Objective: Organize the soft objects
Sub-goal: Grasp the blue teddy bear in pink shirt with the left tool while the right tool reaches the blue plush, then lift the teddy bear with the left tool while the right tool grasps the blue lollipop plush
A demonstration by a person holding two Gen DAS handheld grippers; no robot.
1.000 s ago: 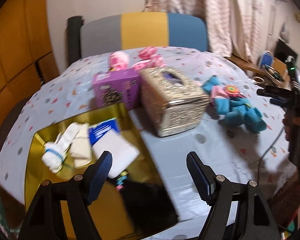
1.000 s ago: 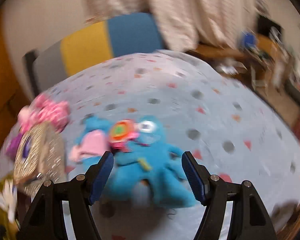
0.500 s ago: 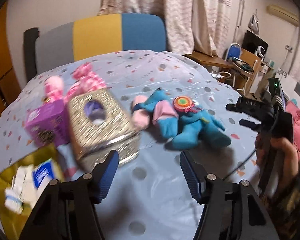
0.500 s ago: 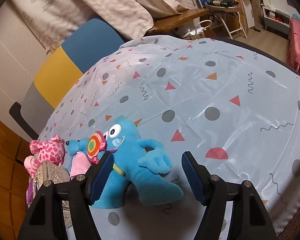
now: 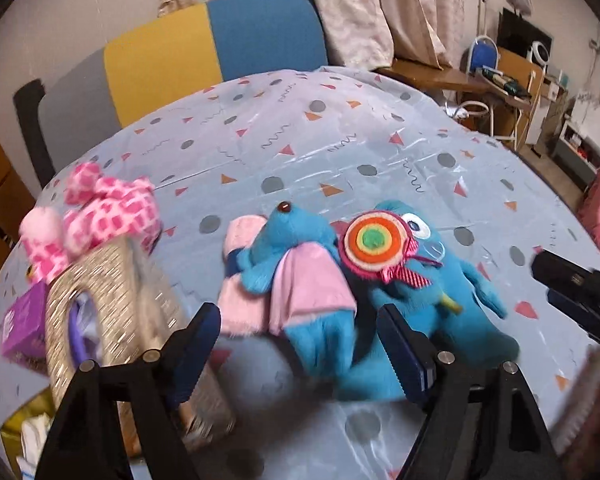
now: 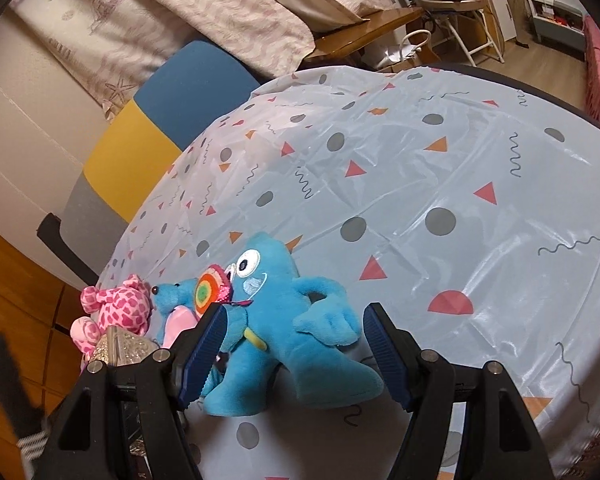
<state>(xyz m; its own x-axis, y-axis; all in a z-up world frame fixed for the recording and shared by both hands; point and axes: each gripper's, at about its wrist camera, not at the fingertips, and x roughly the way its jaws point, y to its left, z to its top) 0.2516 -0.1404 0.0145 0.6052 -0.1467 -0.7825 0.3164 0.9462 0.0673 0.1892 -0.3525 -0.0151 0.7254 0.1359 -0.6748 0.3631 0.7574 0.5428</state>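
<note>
A round table under a pale blue cloth printed with dots and triangles carried the soft toys. Near its middle lay a blue plush mouse in a pink cape, nose pointing away from the left wrist camera. Touching it on the right lay a blue one-eyed plush monster with a felt lollipop of orange, yellow and green rings resting over its upper body. A pink spotted plush toy sat further left, just behind a glittery gold tissue box, with a purple box beside that at the table's left edge.

The left gripper hung above the mouse's lower body, its jaws opening, blue pads apart and pressing on nothing. The right gripper stood with its pads well apart on either side of the monster's torso and arm, not squeezing it; in the left wrist view its black tips showed at the right edge, near the monster. From the right wrist camera the mouse and the pink toy lay beyond the monster to the left.

Behind the table stood a chair with grey, yellow and blue panels, and patterned curtains.
</note>
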